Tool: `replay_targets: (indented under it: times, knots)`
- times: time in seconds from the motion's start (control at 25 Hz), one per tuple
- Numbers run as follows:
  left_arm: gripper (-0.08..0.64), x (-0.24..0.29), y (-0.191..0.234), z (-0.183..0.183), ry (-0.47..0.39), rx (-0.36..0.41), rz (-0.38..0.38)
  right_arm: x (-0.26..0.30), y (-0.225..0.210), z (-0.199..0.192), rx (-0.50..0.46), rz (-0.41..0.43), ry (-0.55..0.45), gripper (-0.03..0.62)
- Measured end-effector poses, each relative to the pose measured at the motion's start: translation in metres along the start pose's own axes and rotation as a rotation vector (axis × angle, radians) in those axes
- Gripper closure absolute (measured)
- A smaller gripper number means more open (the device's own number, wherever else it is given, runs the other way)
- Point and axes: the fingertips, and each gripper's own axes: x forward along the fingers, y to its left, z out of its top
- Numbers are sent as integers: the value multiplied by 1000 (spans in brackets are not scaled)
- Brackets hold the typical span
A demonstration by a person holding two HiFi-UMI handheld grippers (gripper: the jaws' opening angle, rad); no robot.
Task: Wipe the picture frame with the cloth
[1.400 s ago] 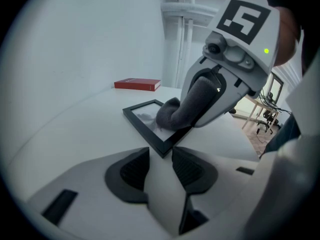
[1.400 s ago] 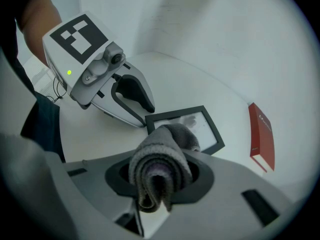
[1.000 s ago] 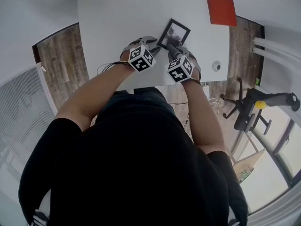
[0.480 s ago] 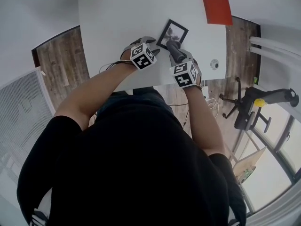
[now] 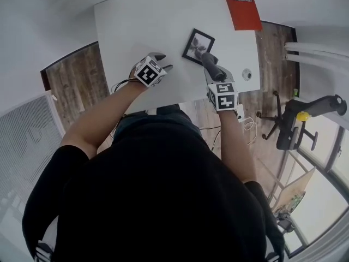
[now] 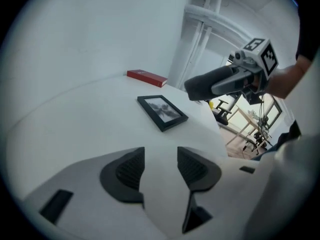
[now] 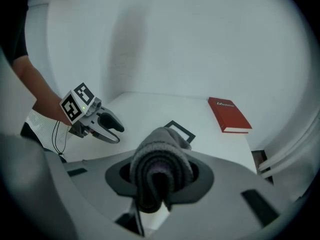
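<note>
The picture frame (image 5: 198, 46) lay flat on the white table (image 5: 136, 26), near its right edge in the head view, with the black border and grey photograph facing up. The grey cloth (image 5: 211, 65), rolled into a thick wad, sat at the frame's 5 o'clock. In the left gripper view it hung above the tabletop, apart from the frame.

The right gripper (image 5: 217, 75) had its jaws clamped on the cloth, which bulged out past both pads (image 7: 200, 176). The left gripper (image 5: 162, 62) stood at the frame's 8 o'clock, well apart from it. Its jaws had just been opening and stood apart, with only bare tabletop between the pads (image 6: 131, 170).

A red book (image 5: 240, 8) lay at the frame's 1 o'clock, by the far right corner. A small round fitting (image 5: 247, 74), possibly a cable port, sat at the table edge at 4 o'clock. A black office chair (image 5: 297, 124) stood on the wooden floor beyond.
</note>
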Motion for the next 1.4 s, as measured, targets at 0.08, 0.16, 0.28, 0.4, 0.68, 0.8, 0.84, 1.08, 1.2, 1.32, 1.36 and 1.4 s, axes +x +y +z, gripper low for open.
replay_targets:
  times: [0.08, 0.16, 0.28, 0.4, 0.68, 0.8, 0.84, 1.08, 1.2, 1.32, 1.36, 1.4]
  knots:
    - [350, -20, 3, 0, -30, -31, -1, -11, -3, 0, 29, -23, -23, 480]
    - [350, -41, 3, 2, -69, -49, -5, -23, -3, -1, 58, -43, -41, 480]
    - [362, -74, -1, 15, -166, -41, -15, -40, -2, -1, 101, -67, -72, 480]
    - [376, -111, -9, 25, -255, -23, -15, -58, 6, 2, 124, -88, -104, 480]
    - [425, -176, -18, 31, -339, 29, 16, -106, 20, 14, 144, -147, -185, 480]
    - [436, -200, -18, 34, -376, 53, 31, -128, 22, 18, 167, -175, -221, 480]
    - [440, -208, -18, 36, -388, 59, 35, -135, 23, 19, 174, -182, -233, 480]
    - [448, -244, -14, 45, -425, 97, 56, -168, 33, 27, 205, -211, -298, 480]
    - [449, -259, -15, 46, -439, 104, 62, -181, 41, 30, 217, -219, -323, 480]
    - [451, -271, -17, 44, -451, 108, 65, -193, 49, 35, 236, -218, -355, 480]
    - [451, -273, -17, 43, -451, 110, 63, -196, 52, 36, 237, -219, -364, 480]
    - [453, -275, -18, 40, -448, 111, 61, -199, 55, 36, 238, -219, -370, 480]
